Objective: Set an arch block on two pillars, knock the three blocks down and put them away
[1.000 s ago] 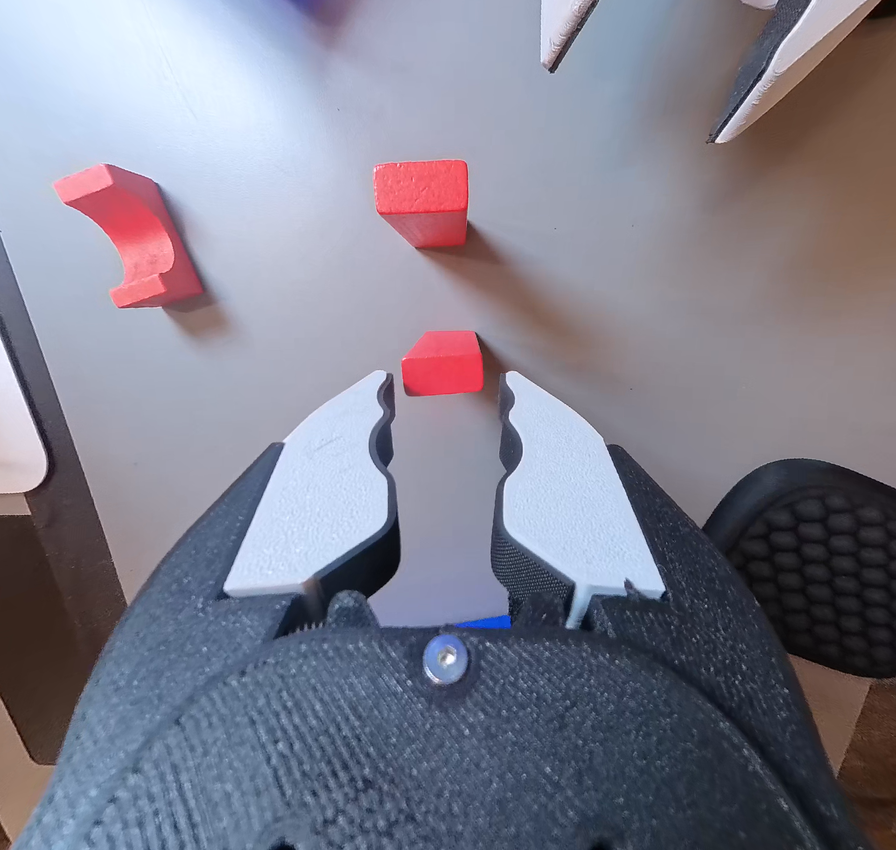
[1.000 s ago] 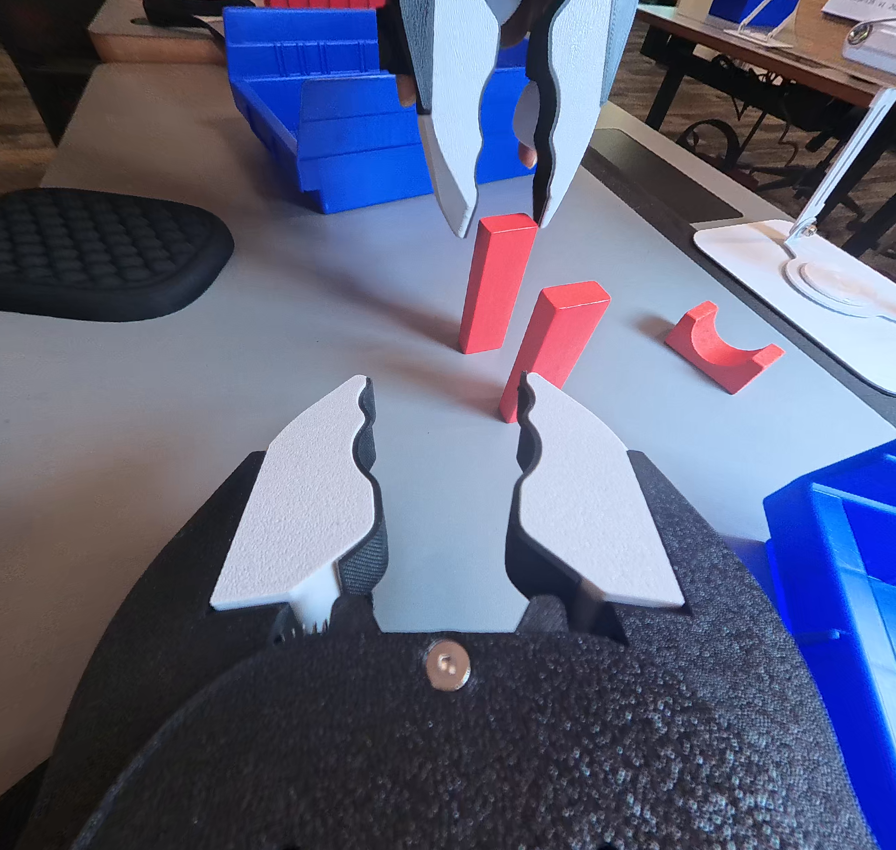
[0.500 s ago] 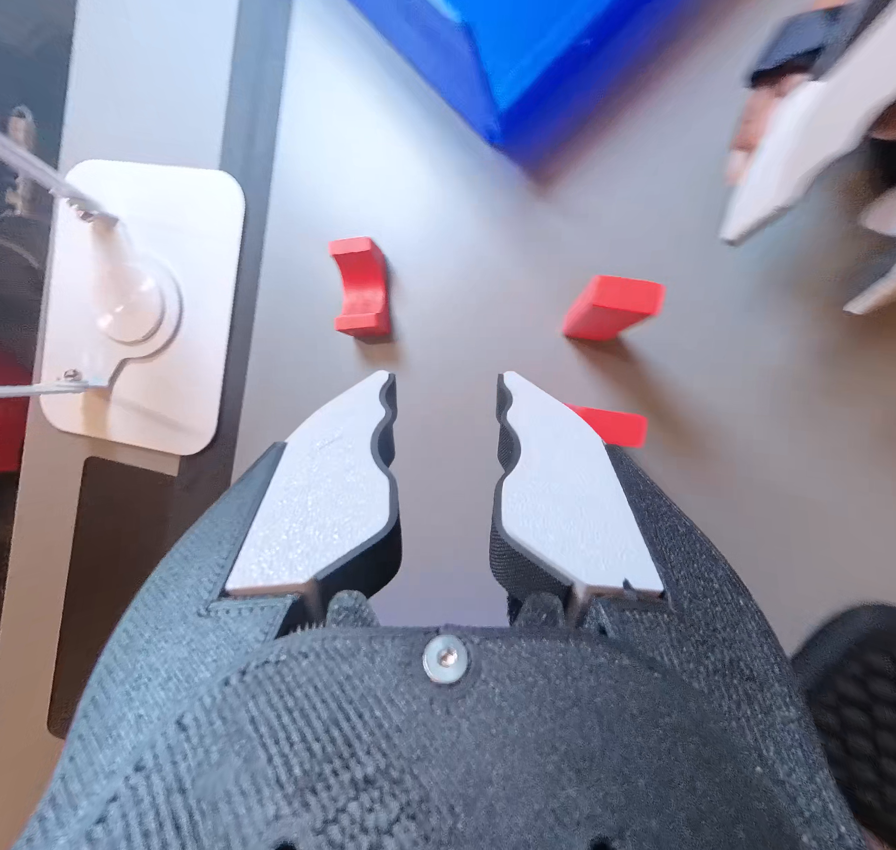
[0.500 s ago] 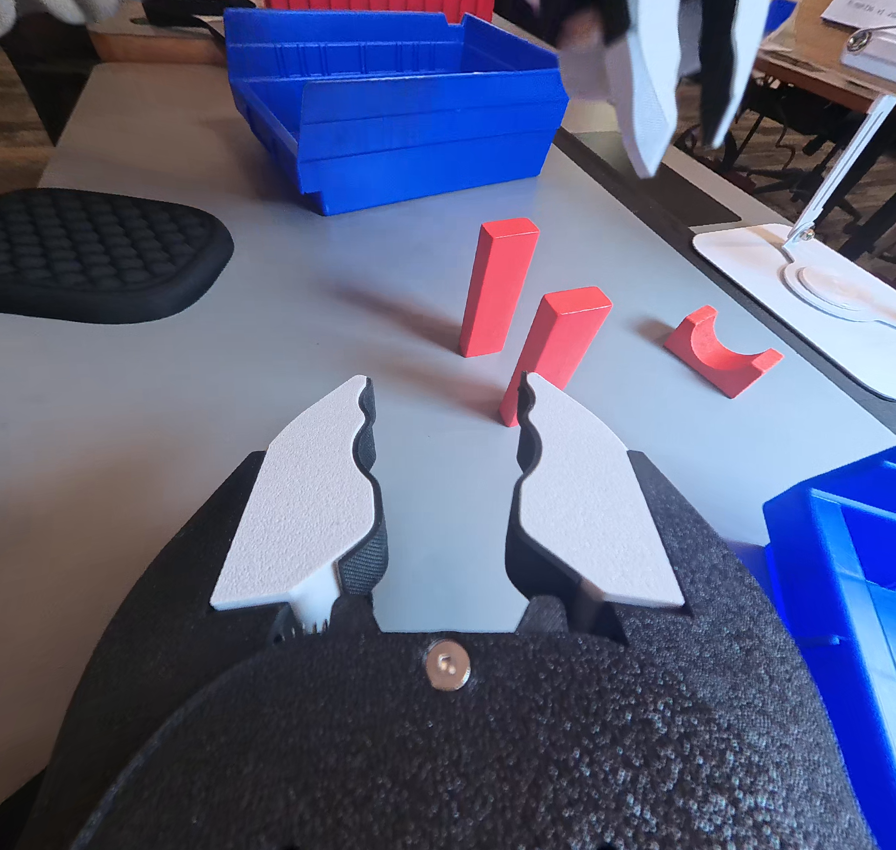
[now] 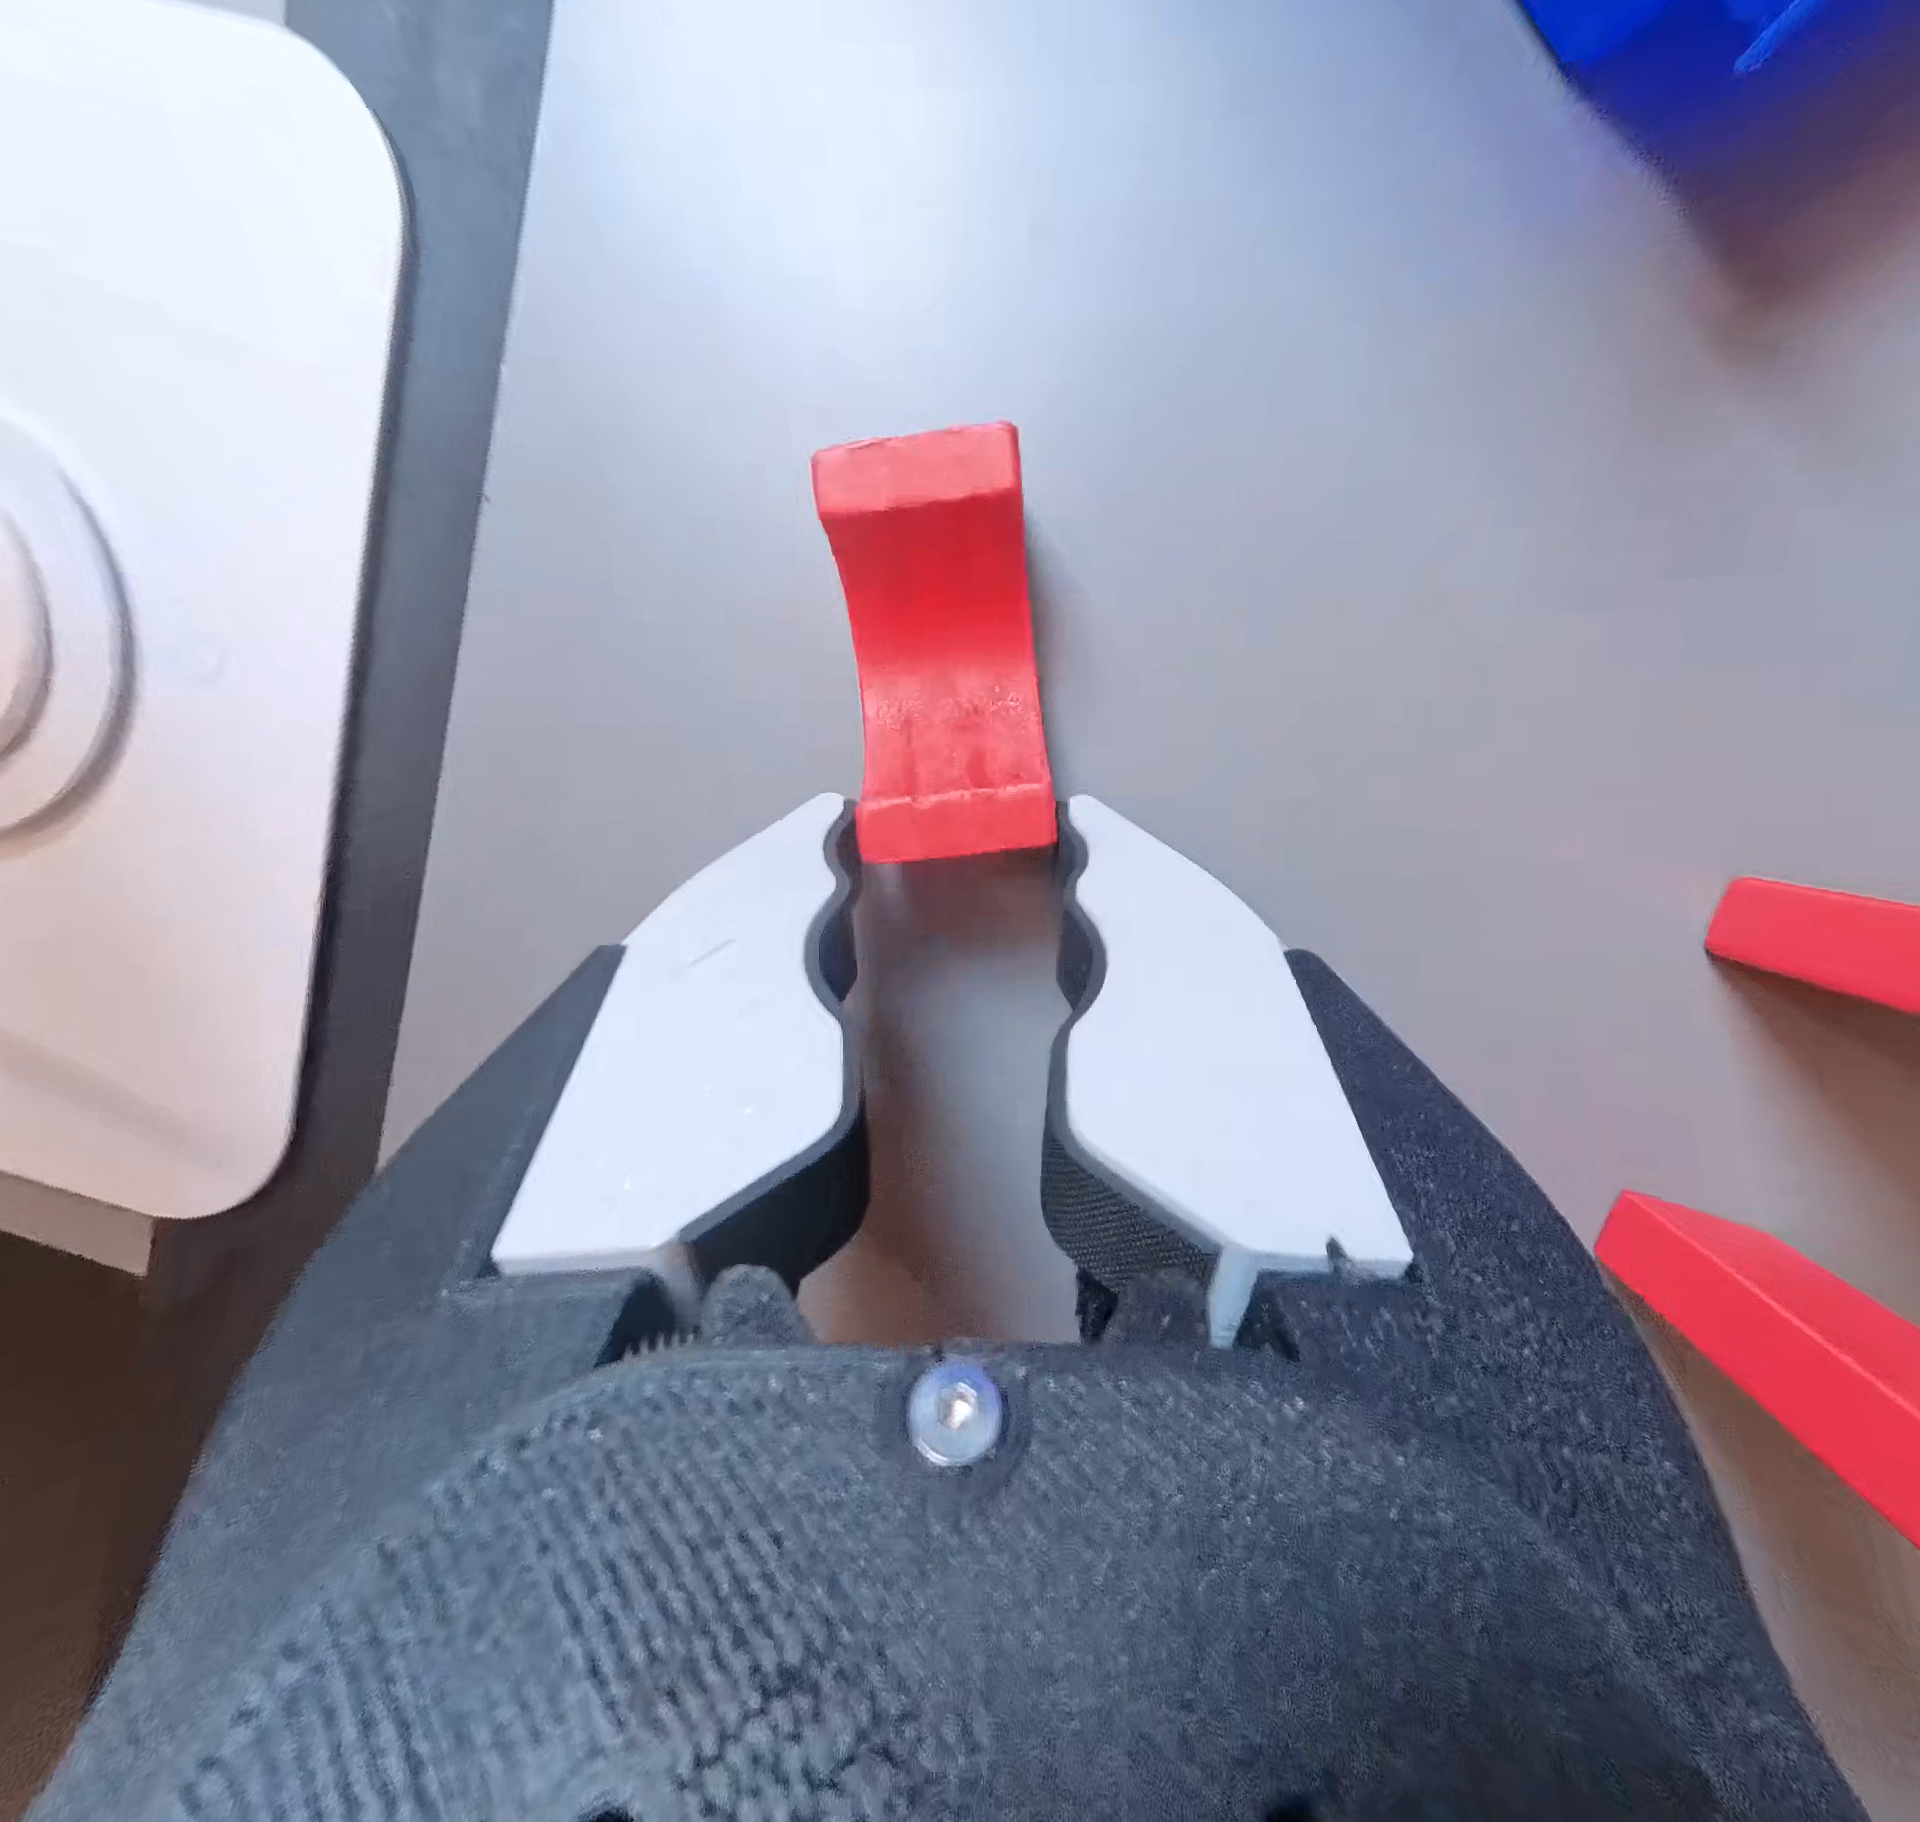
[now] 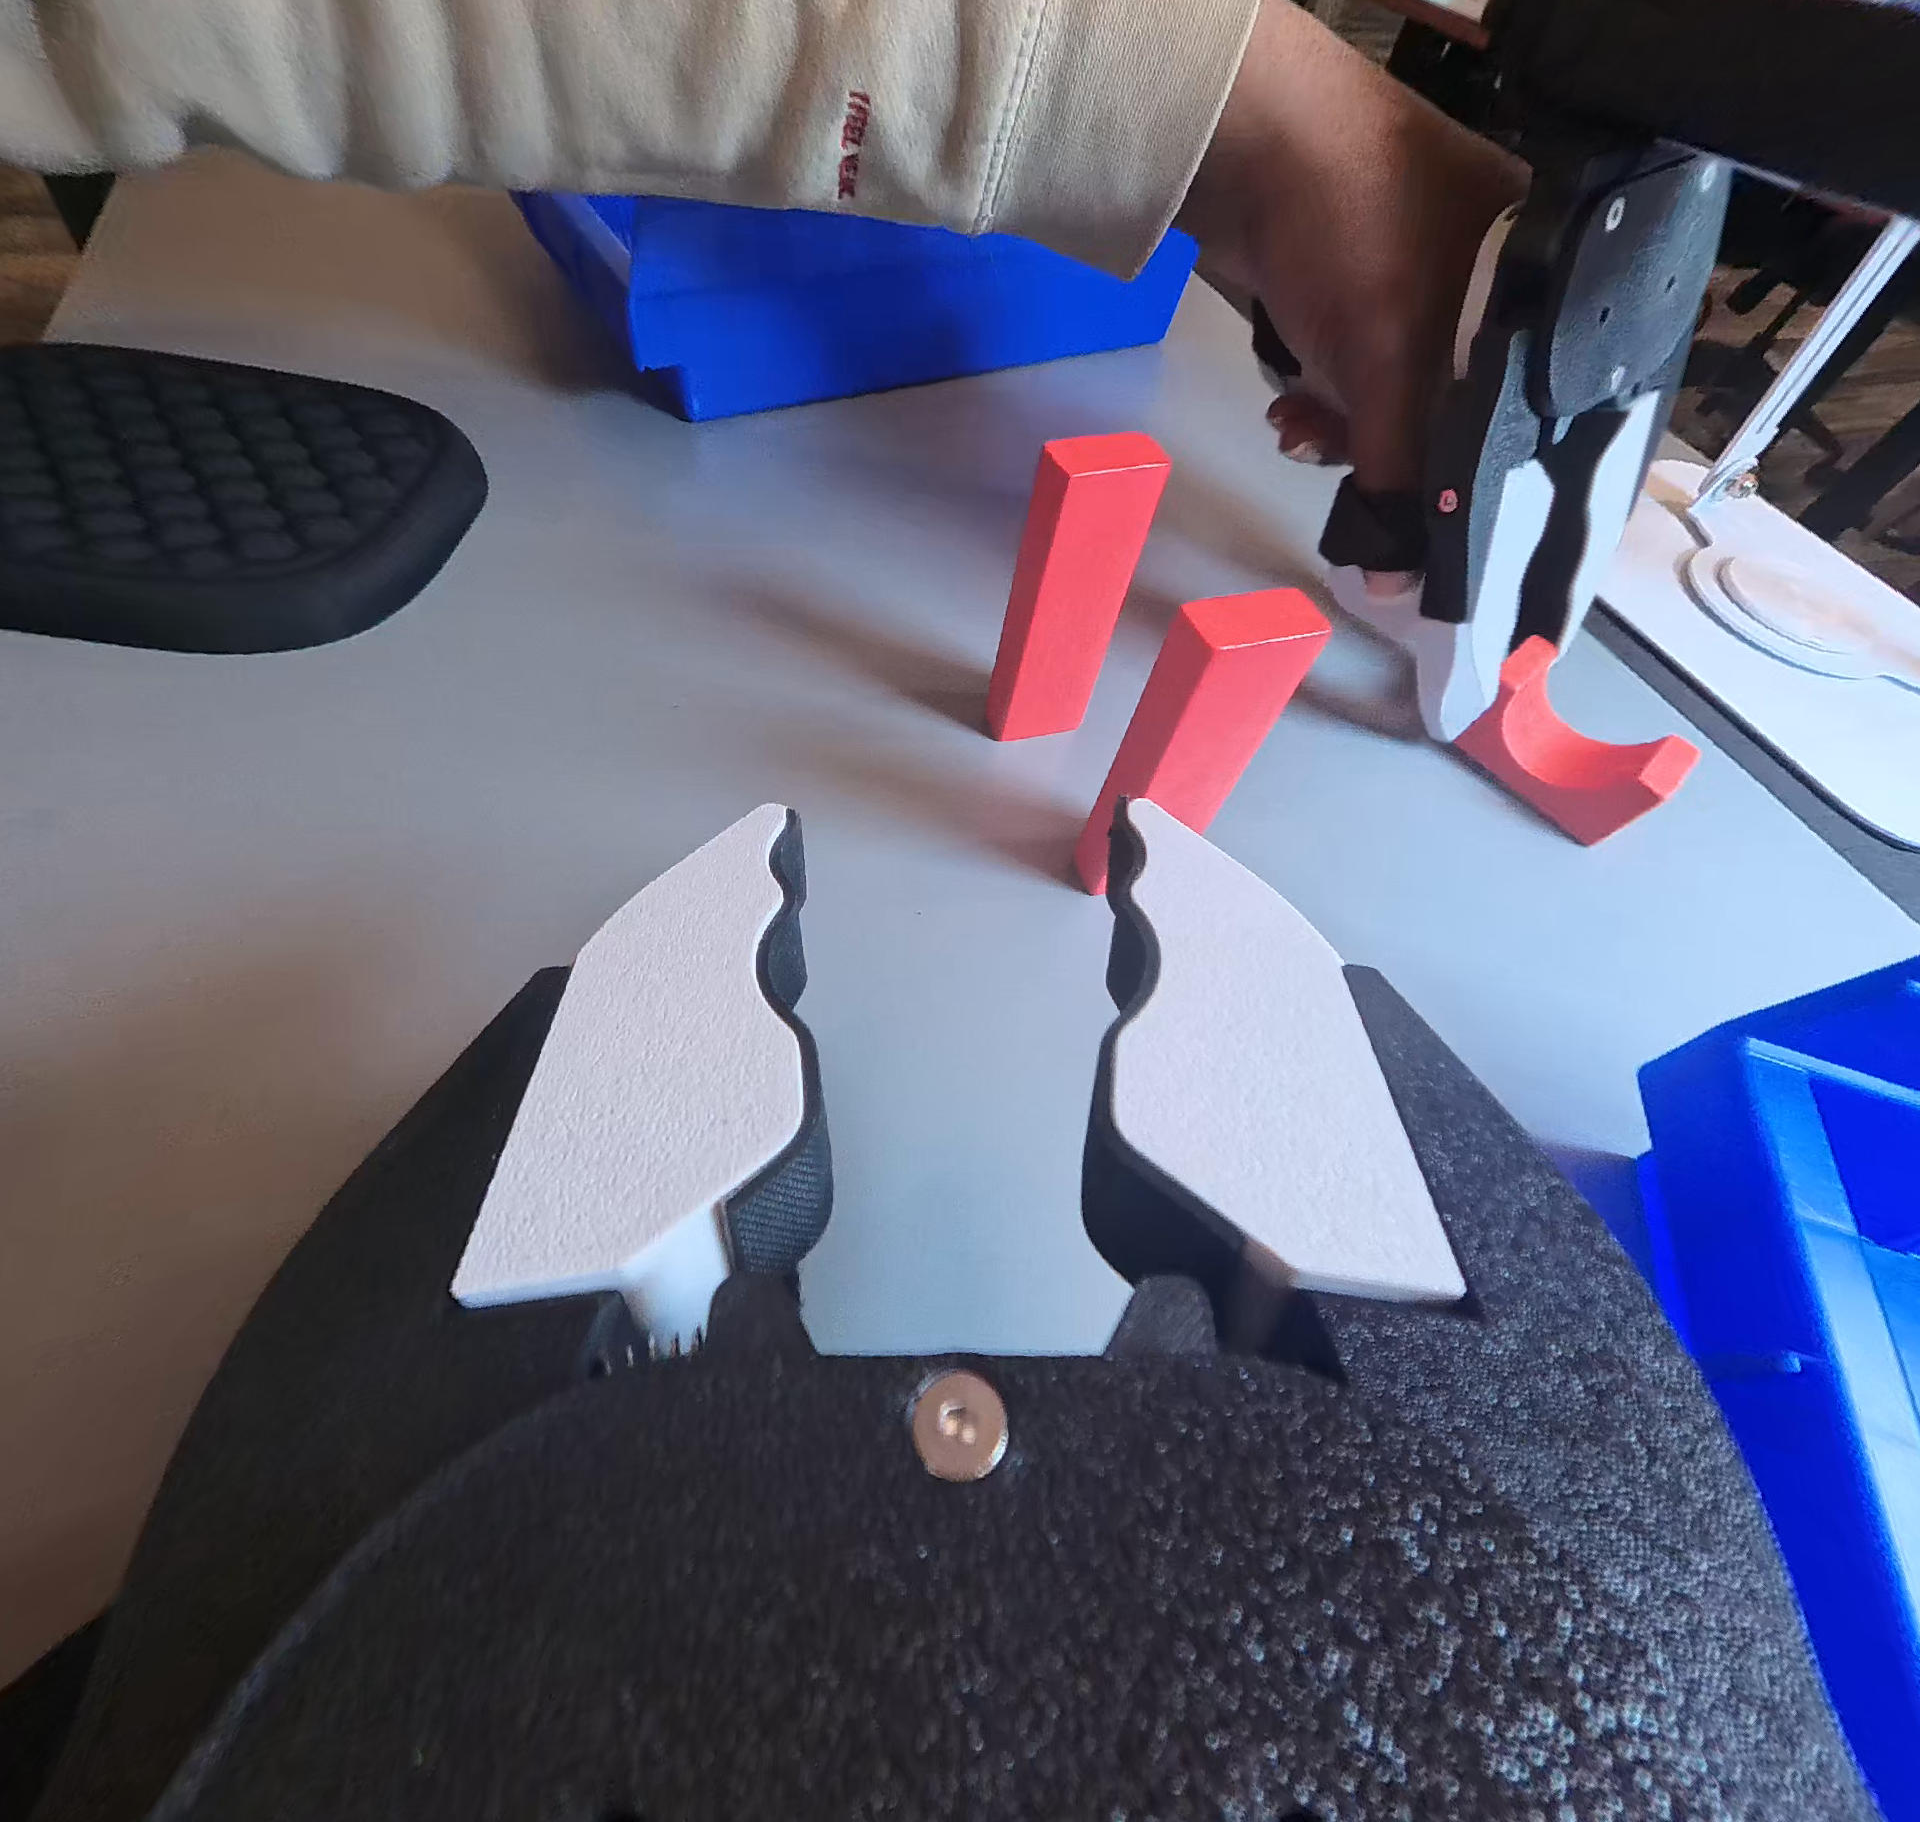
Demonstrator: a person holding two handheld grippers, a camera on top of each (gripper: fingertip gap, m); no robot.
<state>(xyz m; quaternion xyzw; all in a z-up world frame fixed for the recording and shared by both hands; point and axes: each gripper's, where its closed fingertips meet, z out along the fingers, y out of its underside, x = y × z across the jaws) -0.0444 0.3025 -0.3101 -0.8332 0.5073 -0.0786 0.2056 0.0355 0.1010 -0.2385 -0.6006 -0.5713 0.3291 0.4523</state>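
Observation:
A red arch block lies on the grey table, curve facing up. My left gripper is open and low over it, with the arch's near end between the fingertips. The right wrist view shows the same arch with the left gripper tip-down on its far end. Two red pillars stand upright close together, one farther and one nearer. My right gripper is open and empty, just in front of the nearer pillar. Both pillars also show at the left wrist view's right edge.
A blue bin stands at the back of the table and another blue bin at the near right. A black padded rest lies at the left. A white lamp base sits beyond the table's dark edge. A person's sleeve crosses above.
My left gripper has swung from above the pillars over to the arch and come down around its end, still open. The right gripper and both pillars have not moved.

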